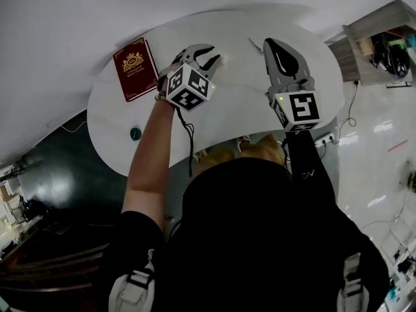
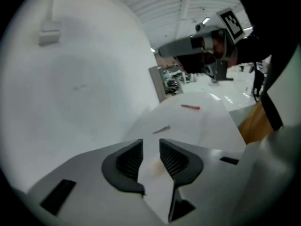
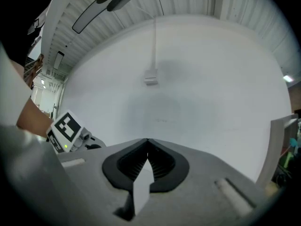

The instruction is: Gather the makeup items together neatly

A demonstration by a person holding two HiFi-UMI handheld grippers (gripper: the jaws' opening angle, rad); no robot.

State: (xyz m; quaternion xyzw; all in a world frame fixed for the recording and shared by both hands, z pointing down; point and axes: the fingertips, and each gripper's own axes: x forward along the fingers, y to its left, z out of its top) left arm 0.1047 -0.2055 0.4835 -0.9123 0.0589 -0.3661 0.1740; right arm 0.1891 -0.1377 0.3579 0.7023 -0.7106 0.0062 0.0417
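Left fingers (image 2: 128, 161) apart; red book (image 1: 135, 69) alongside

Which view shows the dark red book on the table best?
The head view: the book lies flat on the white table near its left edge, whole cover visible. The left gripper view shows another stretch of table without it; the right gripper view faces the wall and misses it.
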